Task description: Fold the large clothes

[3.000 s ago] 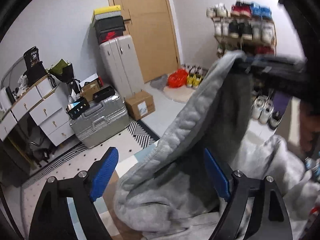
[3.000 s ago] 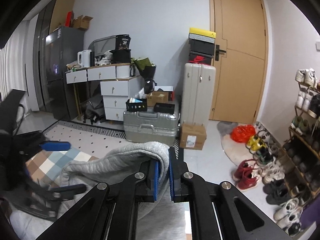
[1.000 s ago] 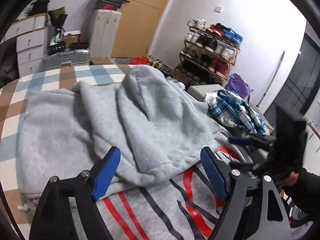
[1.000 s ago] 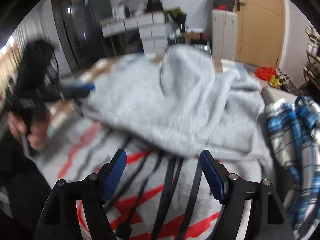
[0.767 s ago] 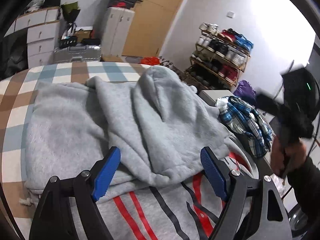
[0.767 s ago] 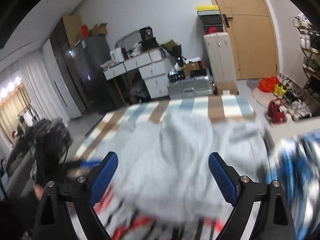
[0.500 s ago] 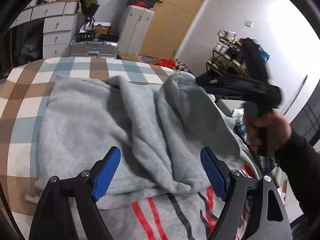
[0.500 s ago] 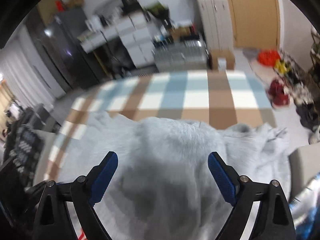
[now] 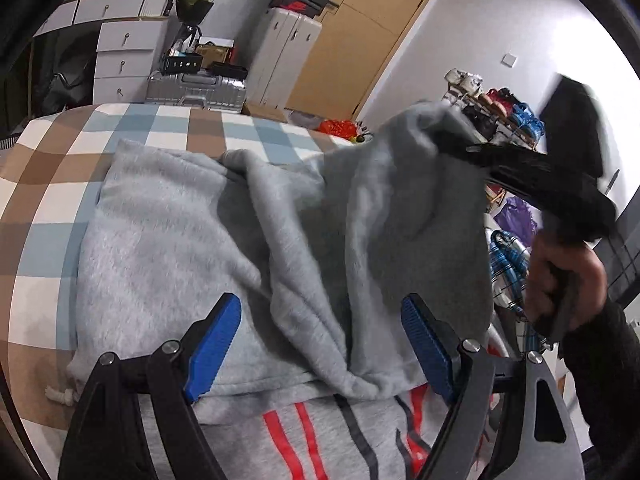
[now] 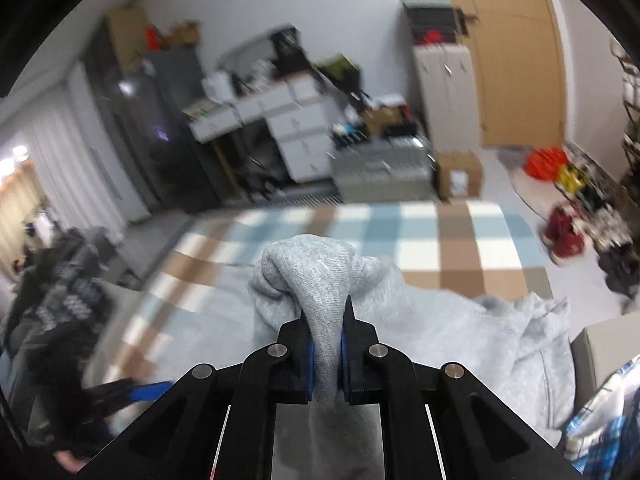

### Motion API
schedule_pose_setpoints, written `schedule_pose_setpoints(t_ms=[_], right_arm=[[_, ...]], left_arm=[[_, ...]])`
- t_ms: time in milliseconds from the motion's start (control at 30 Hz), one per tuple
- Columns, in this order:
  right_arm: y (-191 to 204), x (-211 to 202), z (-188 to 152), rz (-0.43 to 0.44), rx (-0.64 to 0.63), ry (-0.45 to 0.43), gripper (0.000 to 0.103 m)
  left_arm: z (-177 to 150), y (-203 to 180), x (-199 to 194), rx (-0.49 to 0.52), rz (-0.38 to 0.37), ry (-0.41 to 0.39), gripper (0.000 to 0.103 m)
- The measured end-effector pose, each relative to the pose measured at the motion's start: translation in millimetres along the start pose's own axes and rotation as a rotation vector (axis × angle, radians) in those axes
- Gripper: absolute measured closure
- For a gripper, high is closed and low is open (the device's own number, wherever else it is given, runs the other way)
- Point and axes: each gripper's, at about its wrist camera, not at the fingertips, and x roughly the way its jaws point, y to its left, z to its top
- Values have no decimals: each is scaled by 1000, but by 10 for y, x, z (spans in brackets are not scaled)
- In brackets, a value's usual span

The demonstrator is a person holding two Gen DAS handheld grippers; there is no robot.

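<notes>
Lifted since before, grey hoodie (image 9: pixel 328 240) hangs hood-up from right gripper (image 10: pixel 326 354) jaws clamping it; left gripper (image 9: pixel 320 344) jaws gape.

Fleece, plastic and brushed metal — surfaces at a glance

The grey hoodie (image 9: pixel 168 240) was soft, fuzzy matt fleece, a finer knit where it bunched; the checked bedcover (image 9: pixel 48 168) looked smooth woven cloth. The left gripper (image 9: pixel 322 342) had matt black plastic arms, ribbed blue pads and shiny metal rivets — the suitcase (image 9: pixel 196 90) ridged, silvery metal, the door (image 9: pixel 360 36) smooth pale wood.
</notes>
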Motion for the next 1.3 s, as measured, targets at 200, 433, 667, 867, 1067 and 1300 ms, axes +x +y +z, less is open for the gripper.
schedule_pose_setpoints(t_ms=[200,433,667,867,1067,1300], right_arm=[[220,-495,-631,118,38,-7,94],[82,-31,-1504,1,160,216,93],[-39,-76,-1542,74,252,205,82],[97,-749,-1437,96,182,-111,35],[212,-1378,-1505,196,142,-452,0],[200,-1359,-1518,178,104,-443,0]], left_arm=[[-6,-138,-105,46,-51,-47,24],[2,-225,-83,69,-107,-54,24],[34,-221,26,23,-141,-10,24],[96,-316,278,-3,-225,97,24],[1,-333,641,-23,-112,208,24],[-128,-241,590,-57,13,168,83]])
